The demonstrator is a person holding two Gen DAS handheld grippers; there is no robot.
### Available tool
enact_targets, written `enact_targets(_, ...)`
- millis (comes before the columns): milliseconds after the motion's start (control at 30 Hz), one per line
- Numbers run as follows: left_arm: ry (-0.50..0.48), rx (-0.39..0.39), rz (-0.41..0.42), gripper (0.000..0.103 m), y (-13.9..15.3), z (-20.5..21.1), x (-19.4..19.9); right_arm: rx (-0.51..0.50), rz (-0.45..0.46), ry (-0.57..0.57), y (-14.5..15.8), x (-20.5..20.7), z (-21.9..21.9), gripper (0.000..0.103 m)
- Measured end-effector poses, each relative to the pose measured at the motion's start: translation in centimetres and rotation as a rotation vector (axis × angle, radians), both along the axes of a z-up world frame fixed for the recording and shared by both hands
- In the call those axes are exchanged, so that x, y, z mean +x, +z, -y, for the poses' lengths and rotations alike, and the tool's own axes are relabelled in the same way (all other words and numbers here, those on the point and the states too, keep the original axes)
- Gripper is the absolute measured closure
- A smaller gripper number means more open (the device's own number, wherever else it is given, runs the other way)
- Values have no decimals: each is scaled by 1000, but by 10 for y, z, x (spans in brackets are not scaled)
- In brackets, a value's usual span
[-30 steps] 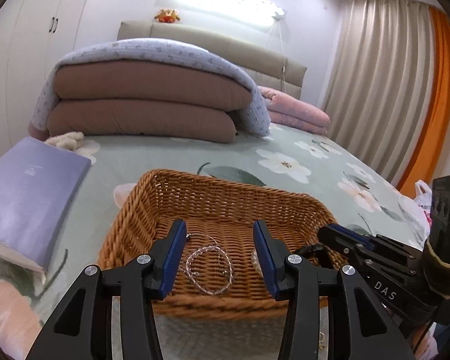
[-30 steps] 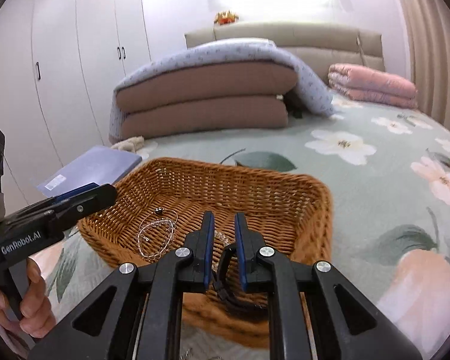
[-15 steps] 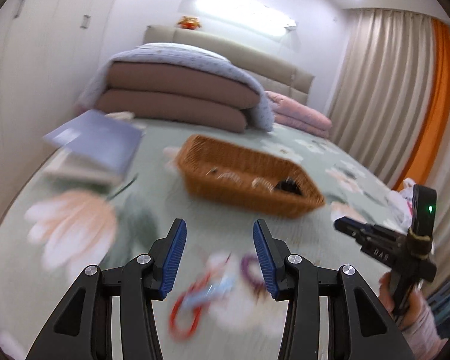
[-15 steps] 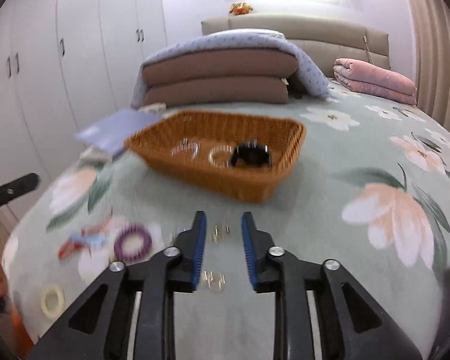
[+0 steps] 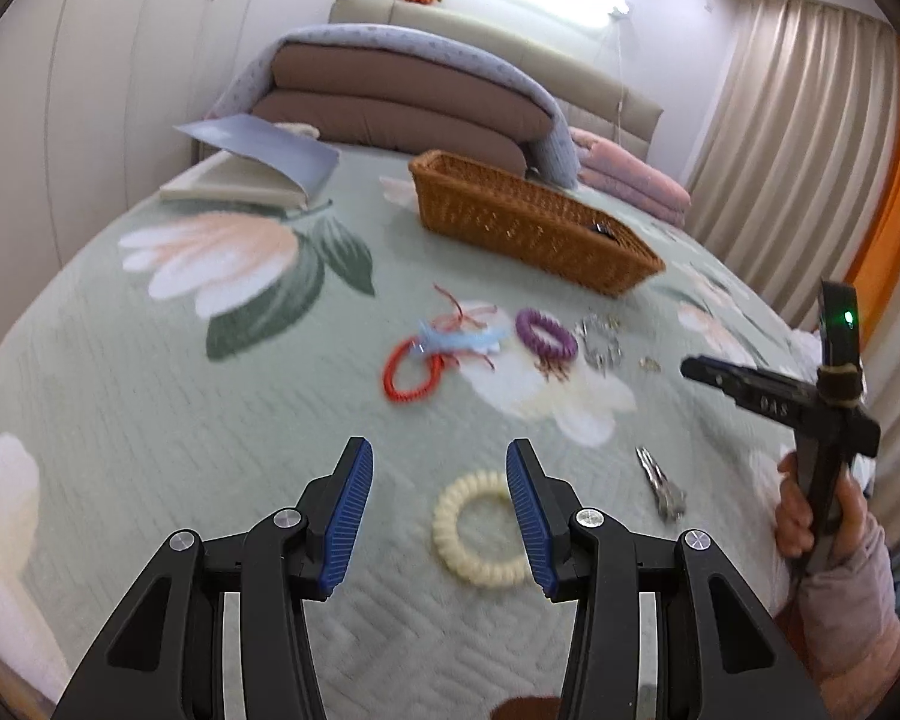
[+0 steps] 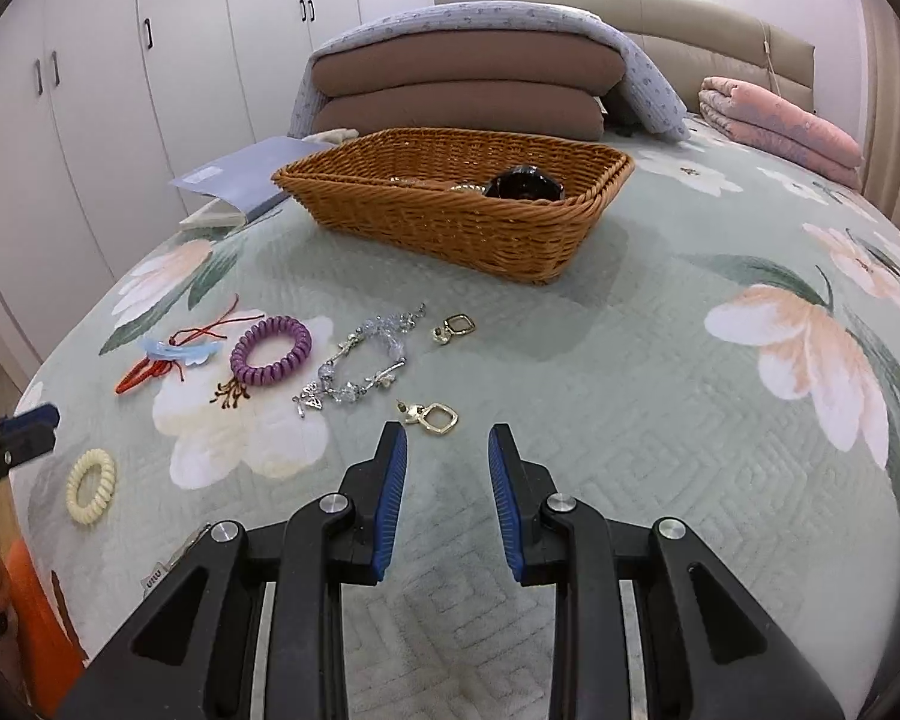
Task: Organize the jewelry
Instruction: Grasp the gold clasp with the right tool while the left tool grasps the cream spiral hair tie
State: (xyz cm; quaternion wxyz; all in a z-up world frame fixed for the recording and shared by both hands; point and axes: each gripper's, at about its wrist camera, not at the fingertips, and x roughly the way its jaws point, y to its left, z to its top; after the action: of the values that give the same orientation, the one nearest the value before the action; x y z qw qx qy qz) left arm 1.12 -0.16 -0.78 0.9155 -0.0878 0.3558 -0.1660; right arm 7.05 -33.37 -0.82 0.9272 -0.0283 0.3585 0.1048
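1. Left tongs (image 5: 438, 495) — released, jaws spread above the bed (image 5: 150, 420), with the cream coil hair tie (image 5: 479, 531) lying just beside the right-hand pad.
2. Right tongs (image 6: 447, 468) — also released, holding nothing; a gold earring (image 6: 432, 417) lies just ahead of the tips.
3. A second gold earring (image 6: 453, 327), a crystal bracelet (image 6: 360, 369), a purple coil tie (image 6: 270, 351) and a red band (image 6: 144, 375) lie loose on the quilt.
4. The wicker basket (image 6: 450, 228) sits farther back, with a dark item (image 6: 525, 183) inside.
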Motion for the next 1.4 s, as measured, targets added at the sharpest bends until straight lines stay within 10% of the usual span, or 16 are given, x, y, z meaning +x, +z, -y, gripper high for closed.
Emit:
enact_targets(267,-38,76,-38,57,-22,18,-6,-81,-8,35,-3,3,-14,65)
enact_targets(433,-8,140,-1,82,-29,21,-7,-169,-70,85,-7,25,-22,64)
enact_targets(867,-35,92,45,82,-36,20,-3,-323,-65,232,-20,48,-40,65)
enact_targets(1400,1,191,51,90,-32,35,-12,-374,-2,282,-23,36,-54,90)
